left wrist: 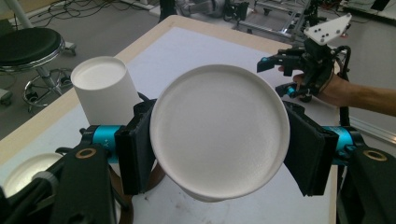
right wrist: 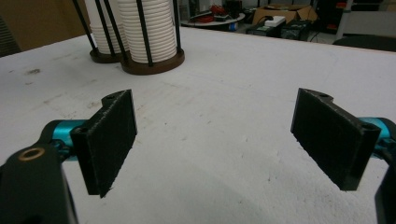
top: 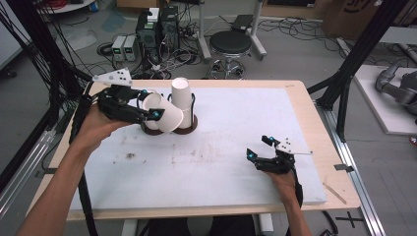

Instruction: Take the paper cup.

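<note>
Holding a paper cup [top: 160,112] on its side in the left hand-held gripper [top: 147,105], just beside the cup stacks [top: 181,103] at the worktop's [top: 236,123] far left.

Left pads [left wrist: 135,154] are clamping the cup wall from both sides just behind the base [left wrist: 219,133], which is facing the left gripper camera; the wall is looking round, not crushed. Judging it light, thin-walled and easy to dent, fairly grippy on the foam pads, so a gentle squeeze near the stiff base or rolled rim is looking safer than mid-wall. Right hand-held gripper [top: 260,155] is sitting released on the worktop near right, jaws wide, nothing between them. Stacks are standing in rod holders [right wrist: 152,63].
</note>
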`<state>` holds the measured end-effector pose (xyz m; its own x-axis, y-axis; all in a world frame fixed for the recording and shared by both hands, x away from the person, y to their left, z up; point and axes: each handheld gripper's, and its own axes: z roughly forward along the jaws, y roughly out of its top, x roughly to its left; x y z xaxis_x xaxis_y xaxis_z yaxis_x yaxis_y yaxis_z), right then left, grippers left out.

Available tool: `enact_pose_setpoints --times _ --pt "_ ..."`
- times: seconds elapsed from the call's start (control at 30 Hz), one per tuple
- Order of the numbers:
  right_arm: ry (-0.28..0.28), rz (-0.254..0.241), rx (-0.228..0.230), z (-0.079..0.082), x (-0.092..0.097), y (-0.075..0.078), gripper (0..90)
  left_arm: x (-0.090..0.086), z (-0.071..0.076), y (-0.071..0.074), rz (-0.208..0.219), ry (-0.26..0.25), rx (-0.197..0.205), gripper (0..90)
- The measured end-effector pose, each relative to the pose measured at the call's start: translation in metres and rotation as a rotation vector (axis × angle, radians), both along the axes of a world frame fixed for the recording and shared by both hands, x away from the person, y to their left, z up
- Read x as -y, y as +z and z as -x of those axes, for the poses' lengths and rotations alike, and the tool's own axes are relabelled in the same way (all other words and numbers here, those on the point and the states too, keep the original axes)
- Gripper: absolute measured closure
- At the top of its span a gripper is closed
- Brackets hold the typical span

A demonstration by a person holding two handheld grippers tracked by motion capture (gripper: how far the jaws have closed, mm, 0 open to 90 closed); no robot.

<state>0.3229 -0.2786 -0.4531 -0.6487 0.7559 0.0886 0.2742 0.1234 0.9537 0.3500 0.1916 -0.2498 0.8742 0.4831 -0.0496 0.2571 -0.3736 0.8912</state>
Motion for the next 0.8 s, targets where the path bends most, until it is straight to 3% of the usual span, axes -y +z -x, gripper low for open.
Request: enact_pose_setpoints --times 0.13,0.53,0.63,0.8 --pt "0.001 -0.002 0.000 0.000 0.000 0.000 14.8 -0.002 0.005 -0.010 0.033 -0.008 0.011 33.8" --pt "0.004 -0.003 -0.001 0.000 0.000 0.000 14.8 0.000 0.018 -0.065 0.072 -0.039 0.007 33.7" --pt "0.005 -0.003 -0.002 0.000 0.000 0.000 14.8 -0.001 0.020 -0.075 0.095 -0.043 0.012 33.7" --pt "0.004 -0.002 0.001 0.000 0.001 0.000 14.8 -0.002 0.023 -0.087 0.097 -0.042 -0.003 33.7"
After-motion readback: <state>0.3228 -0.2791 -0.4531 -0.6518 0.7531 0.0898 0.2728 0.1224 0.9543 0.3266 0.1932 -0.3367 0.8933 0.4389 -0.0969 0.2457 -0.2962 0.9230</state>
